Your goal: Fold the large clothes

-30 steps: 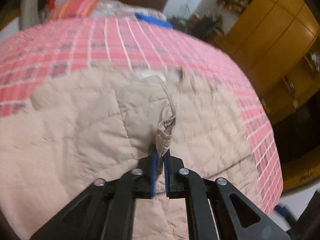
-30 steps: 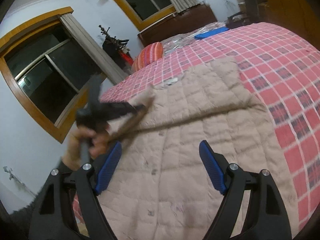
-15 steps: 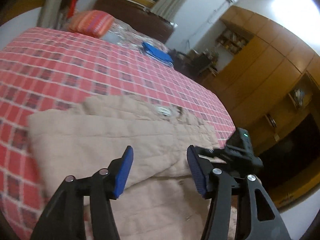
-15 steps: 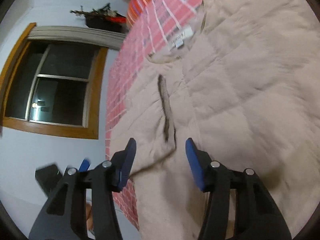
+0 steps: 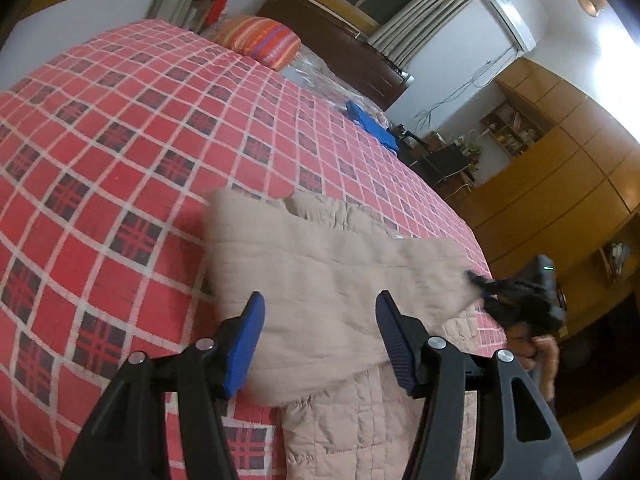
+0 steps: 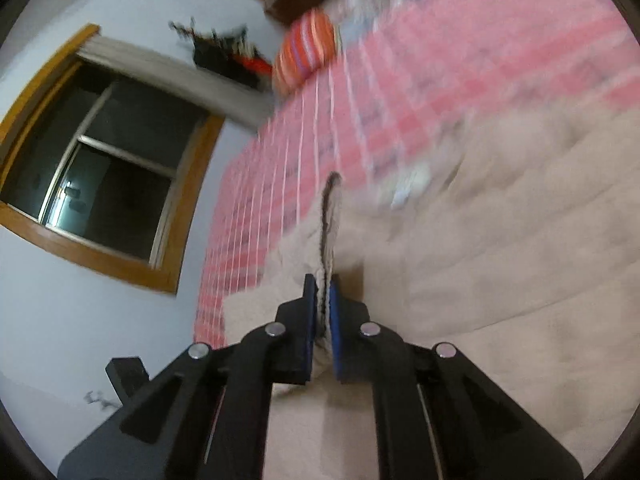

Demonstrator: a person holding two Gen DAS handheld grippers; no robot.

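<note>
Red-checked bedspread [image 5: 120, 152] fills the left wrist view, striped pillow [image 5: 260, 42] up top, and the beige quilted jacket [image 5: 320, 280] lies across lower centre with one panel doubled over. Left gripper [image 5: 318, 342] hovers wide apart, empty, the jacket's folded panel showing between its blue pads [image 5: 244, 344]. Over at right of frame, the right gripper [image 6: 323, 316] is clamped tight on a dark-trimmed jacket edge [image 6: 329, 216], blurred with motion. Risk from here, I'd say: that thin pinch slipping off puffy fabric, or a one-handed pull dragging the fold askew while the left has nothing pinned.
</note>
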